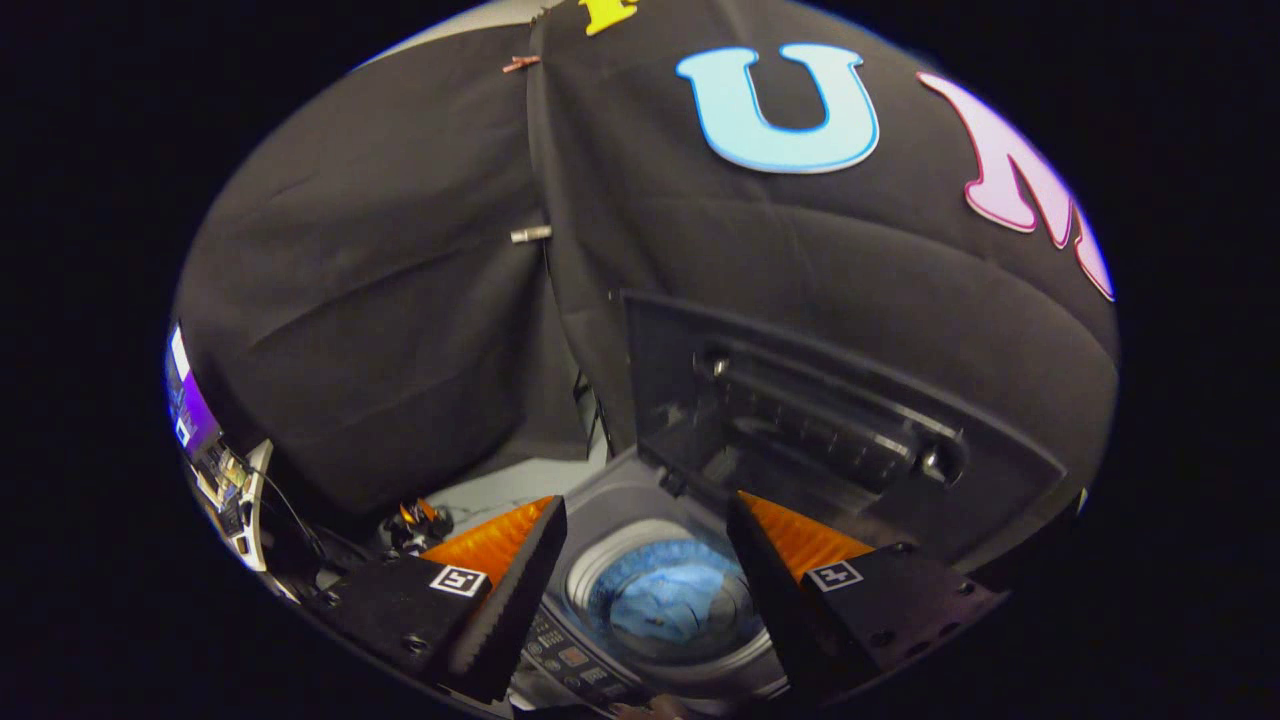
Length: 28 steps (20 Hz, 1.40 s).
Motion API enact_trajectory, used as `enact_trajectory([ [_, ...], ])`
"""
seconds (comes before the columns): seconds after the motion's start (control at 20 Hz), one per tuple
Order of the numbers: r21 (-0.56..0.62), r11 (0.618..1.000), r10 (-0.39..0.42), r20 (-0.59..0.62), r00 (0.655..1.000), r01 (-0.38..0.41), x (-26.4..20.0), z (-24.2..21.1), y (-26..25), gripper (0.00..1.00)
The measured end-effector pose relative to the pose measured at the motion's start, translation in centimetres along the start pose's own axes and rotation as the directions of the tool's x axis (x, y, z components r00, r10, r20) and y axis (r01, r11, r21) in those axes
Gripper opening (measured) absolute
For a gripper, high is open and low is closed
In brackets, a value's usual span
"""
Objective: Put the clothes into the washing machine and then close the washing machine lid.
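Note:
A top-loading washing machine (610,505) stands below and ahead of me, its round drum mouth showing between my fingers. A light blue garment (668,605) lies inside the drum. The dark see-through lid (830,420) stands raised behind the drum, leaning toward the black cloth wall. My gripper (645,520) hovers above the drum, open wide, with nothing between its fingers. The machine's control panel (570,660) with small buttons lies below the drum mouth, close to the left finger.
To the left of the machine there is a small dark and orange device (415,522) on the floor, plus a white stand with a lit screen (190,415) and cables. Black cloth hangs close behind the lid.

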<state>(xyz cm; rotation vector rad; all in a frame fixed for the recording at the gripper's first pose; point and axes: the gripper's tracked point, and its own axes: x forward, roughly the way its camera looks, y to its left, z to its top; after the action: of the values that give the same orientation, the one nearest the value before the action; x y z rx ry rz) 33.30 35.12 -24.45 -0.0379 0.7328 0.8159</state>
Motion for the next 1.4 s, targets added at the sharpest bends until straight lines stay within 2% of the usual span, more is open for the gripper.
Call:
enact_trajectory([
  [0.2, 0.037, 0.998, -0.065, 0.210, 0.976, 0.059, -1.3, 5.3, -2.5, 1.00],
  [0.3, 0.065, 0.990, -0.141, 0.292, 0.946, 0.128, -2.1, 7.4, -4.9, 1.00],
  [0.4, 0.100, 0.974, -0.225, 0.325, 0.919, 0.203, -2.3, 8.2, -7.8, 0.99],
  [0.6, 0.183, 0.919, -0.390, 0.304, 0.869, 0.348, -2.6, 8.1, -12.7, 1.00],
  [0.8, 0.193, 0.877, -0.478, 0.257, 0.840, 0.439, -1.6, 8.0, -16.3, 0.99],
  [1.1, 0.251, 0.845, -0.519, 0.177, 0.836, 0.472, -1.0, 6.6, -18.8, 1.00],
  [1.4, 0.292, 0.827, -0.534, 0.143, 0.833, 0.480, -1.5, 5.7, -18.2, 1.00],
])
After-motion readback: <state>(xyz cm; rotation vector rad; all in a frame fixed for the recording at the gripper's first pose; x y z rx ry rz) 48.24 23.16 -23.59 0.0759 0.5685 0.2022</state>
